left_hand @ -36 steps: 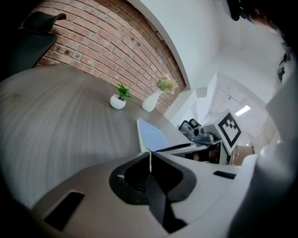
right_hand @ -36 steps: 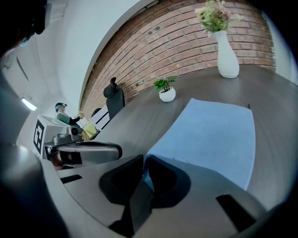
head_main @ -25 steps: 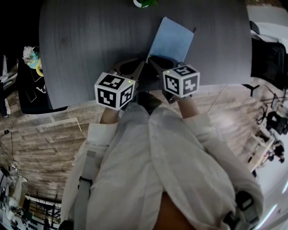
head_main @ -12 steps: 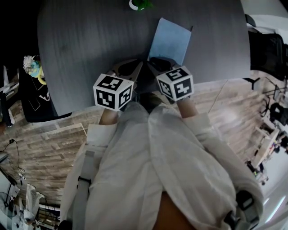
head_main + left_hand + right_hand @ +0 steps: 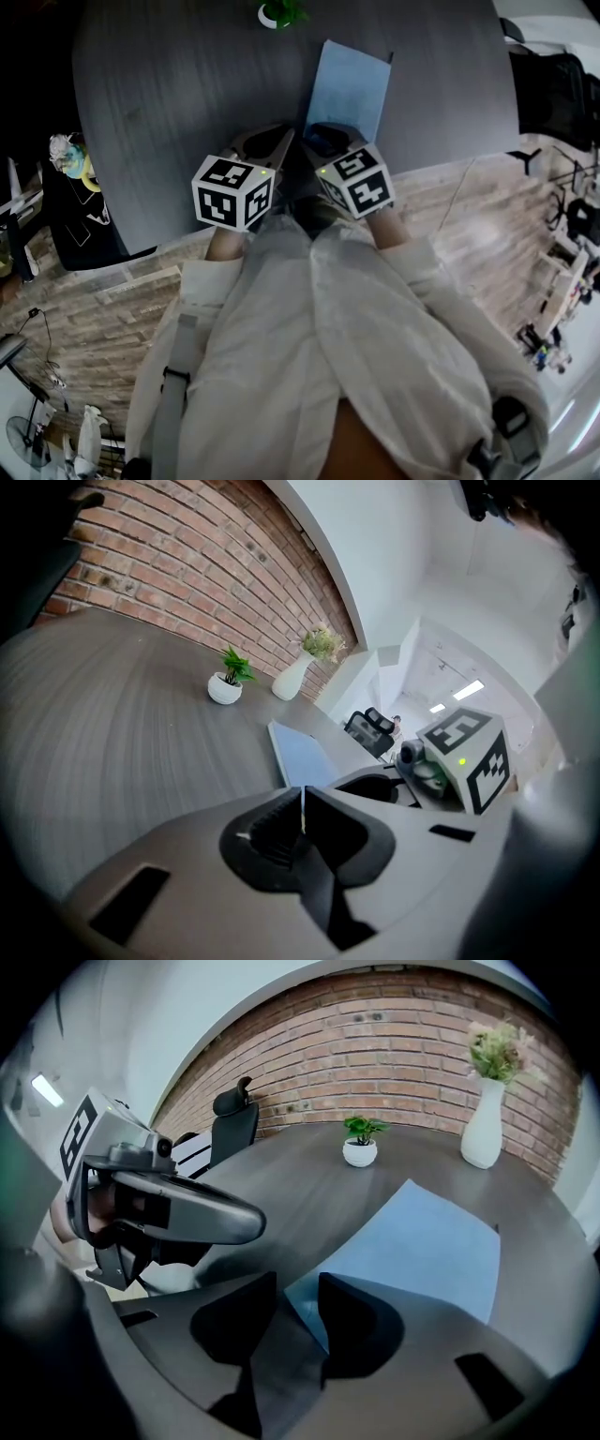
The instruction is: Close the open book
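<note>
The book (image 5: 349,89) lies flat on the grey table (image 5: 169,94) with its blue cover up, near the front edge. In the right gripper view the book (image 5: 422,1241) shows its near corner between the jaws of my right gripper (image 5: 298,1283). Those jaws are opening, and a gap shows on both sides of the corner. My left gripper (image 5: 302,794) is shut with nothing in it, and hovers just left of the book (image 5: 300,754). In the head view the left gripper (image 5: 286,139) and right gripper (image 5: 317,139) sit side by side at the book's near end.
A small potted plant (image 5: 361,1147) and a white vase (image 5: 485,1119) with flowers stand at the table's far side before a brick wall. A black office chair (image 5: 234,1110) is at the table's left end. The table's front edge runs just under both grippers.
The right gripper's marker cube has rolled and shifted a little to the left. The book stays flat on the table. The left gripper has hardly moved.
</note>
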Tool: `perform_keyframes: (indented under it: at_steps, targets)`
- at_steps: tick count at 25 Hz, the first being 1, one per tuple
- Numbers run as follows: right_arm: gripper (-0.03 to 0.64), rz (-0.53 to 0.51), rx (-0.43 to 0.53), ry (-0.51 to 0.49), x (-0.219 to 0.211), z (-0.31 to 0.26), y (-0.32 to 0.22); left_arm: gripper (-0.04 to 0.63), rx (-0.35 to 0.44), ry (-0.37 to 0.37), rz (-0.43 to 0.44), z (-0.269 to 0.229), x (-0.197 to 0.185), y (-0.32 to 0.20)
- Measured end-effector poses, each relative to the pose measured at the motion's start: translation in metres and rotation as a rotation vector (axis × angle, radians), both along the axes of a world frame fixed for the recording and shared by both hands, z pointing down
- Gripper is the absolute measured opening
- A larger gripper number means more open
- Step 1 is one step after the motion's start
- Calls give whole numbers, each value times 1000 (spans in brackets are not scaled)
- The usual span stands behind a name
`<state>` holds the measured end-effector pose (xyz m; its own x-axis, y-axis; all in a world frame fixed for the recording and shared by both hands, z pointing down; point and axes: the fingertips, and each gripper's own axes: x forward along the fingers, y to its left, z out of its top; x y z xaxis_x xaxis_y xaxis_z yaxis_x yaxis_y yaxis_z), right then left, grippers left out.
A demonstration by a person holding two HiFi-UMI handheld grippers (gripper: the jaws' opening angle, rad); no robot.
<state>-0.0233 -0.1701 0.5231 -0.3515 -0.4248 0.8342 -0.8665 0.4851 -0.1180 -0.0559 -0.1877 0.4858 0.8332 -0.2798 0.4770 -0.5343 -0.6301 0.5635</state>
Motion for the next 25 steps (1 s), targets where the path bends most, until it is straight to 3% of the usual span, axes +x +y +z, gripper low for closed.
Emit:
perform_keyframes:
  at_steps: [4, 11, 17, 25]
  targets:
    - [170, -12, 0, -34, -6, -1, 2, 14, 2, -6, 3, -1, 3, 0]
    - [175, 8, -5, -110, -6, -7, 6, 14, 28, -21, -11, -10, 8, 0]
    - [175, 110, -22, -295, 2, -26, 5, 14, 60, -45, 0, -19, 15, 2]
    - [173, 206, 57, -374, 37, -53, 6, 14, 128, -62, 45, -39, 31, 10]
